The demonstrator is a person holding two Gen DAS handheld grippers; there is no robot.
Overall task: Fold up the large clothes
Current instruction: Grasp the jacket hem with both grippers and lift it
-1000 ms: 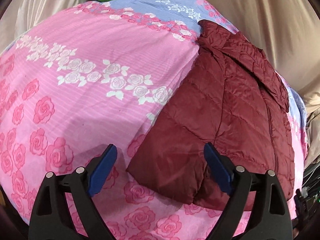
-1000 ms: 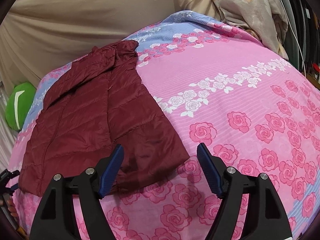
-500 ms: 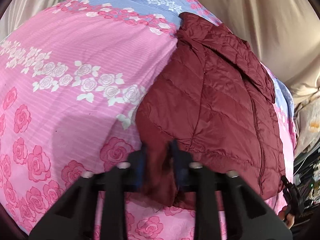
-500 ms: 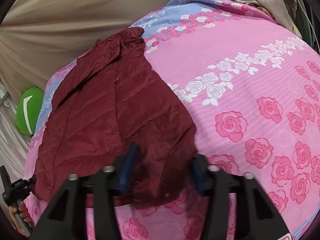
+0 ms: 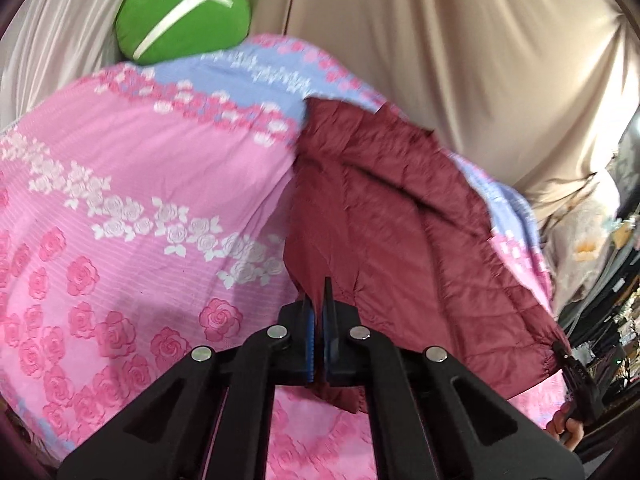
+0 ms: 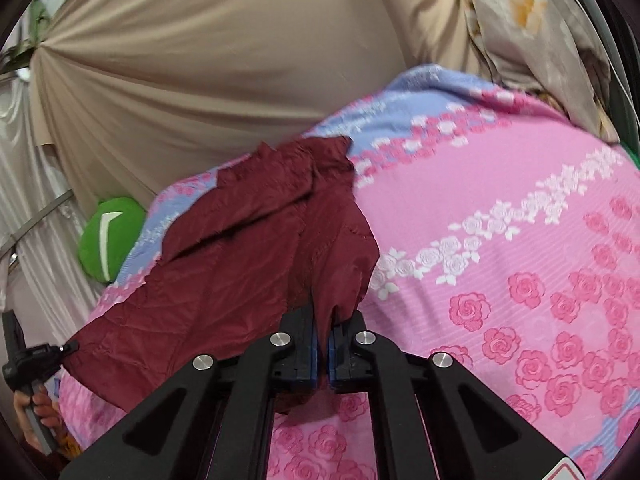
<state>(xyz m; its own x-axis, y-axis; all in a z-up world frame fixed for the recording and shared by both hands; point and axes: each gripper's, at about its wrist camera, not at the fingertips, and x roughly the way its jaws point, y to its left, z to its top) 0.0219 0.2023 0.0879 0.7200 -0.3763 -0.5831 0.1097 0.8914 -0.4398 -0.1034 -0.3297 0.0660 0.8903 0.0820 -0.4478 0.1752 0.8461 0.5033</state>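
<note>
We hold the dark red quilted puffer jacket by its near hem, one corner in each tool. The left gripper has just closed its blue pads on the left corner, and the right gripper has just closed on the right corner; in both views the red cloth is pinched between pads that stand almost together. The hem hangs above the pink bedsheet with rose print, while the collar end of the jacket rests on the blue band of the sheet, near the beige curtain.

We judge that the danger is in the fabric. It looks smooth and slippery, and each grip takes only a thin edge, so a quick pull could draw a corner out. If one hand goes higher than the other, the fold may land crooked. The far end could also slide along the sheet towards the green round cushion and not stay in place.
</note>
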